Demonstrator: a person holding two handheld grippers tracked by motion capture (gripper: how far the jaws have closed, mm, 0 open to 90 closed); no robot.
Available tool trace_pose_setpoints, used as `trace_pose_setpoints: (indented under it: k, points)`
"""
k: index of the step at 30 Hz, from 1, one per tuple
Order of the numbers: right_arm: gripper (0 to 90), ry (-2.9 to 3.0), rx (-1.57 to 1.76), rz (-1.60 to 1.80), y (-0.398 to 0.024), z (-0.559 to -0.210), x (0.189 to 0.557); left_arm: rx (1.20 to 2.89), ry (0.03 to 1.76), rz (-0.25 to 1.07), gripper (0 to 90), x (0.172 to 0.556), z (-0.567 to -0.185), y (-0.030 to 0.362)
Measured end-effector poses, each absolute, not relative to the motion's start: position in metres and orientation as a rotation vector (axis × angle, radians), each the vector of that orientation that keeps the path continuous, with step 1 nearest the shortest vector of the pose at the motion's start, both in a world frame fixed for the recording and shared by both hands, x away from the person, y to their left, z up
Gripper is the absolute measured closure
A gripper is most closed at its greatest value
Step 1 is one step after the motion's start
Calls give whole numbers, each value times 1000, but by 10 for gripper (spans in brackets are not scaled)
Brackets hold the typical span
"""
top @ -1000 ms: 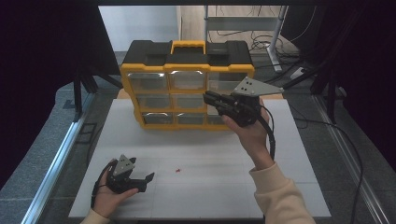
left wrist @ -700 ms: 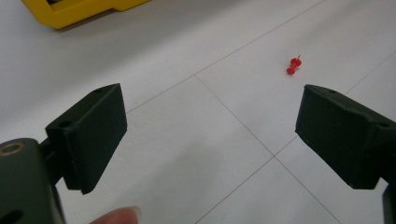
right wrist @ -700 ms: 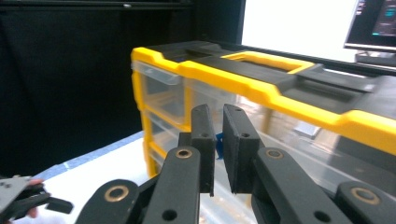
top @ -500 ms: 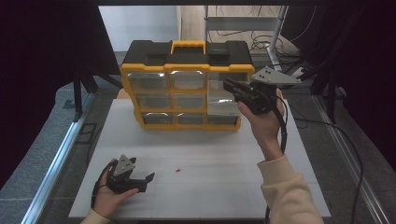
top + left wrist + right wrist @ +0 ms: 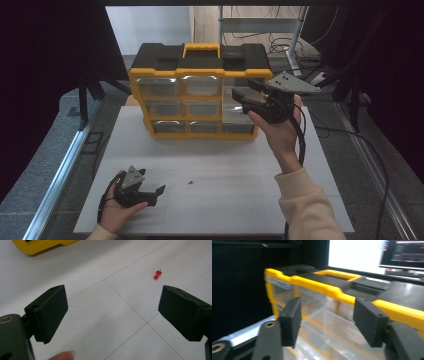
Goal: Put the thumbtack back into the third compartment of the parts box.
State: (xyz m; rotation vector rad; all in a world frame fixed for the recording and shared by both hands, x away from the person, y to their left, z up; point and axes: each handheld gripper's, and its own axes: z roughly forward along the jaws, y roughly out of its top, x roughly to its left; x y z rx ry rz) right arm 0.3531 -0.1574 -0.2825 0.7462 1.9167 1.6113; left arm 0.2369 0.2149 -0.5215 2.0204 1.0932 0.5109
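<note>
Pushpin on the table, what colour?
Red. The pushpin shows best in the left gripper view, lying on the white table.

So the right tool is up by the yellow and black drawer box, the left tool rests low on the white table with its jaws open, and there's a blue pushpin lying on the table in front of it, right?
Not quite: the pushpin is red, not blue, as the left gripper view shows. The rest holds: the right tool is up by the yellow and black drawer box, and the left tool rests low on the white table, jaws open.
</note>
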Motion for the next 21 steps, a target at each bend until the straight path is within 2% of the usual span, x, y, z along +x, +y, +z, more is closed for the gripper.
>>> trace_pose_setpoints:
  k: [8,21]
  points:
    - [345,2015,614,1729,-142,-300,322,2021,1094,513,95,237,-522,214]
    - [349,2122,567,1742,-125,-331,300,2017,1096,518,95,237,-521,215]
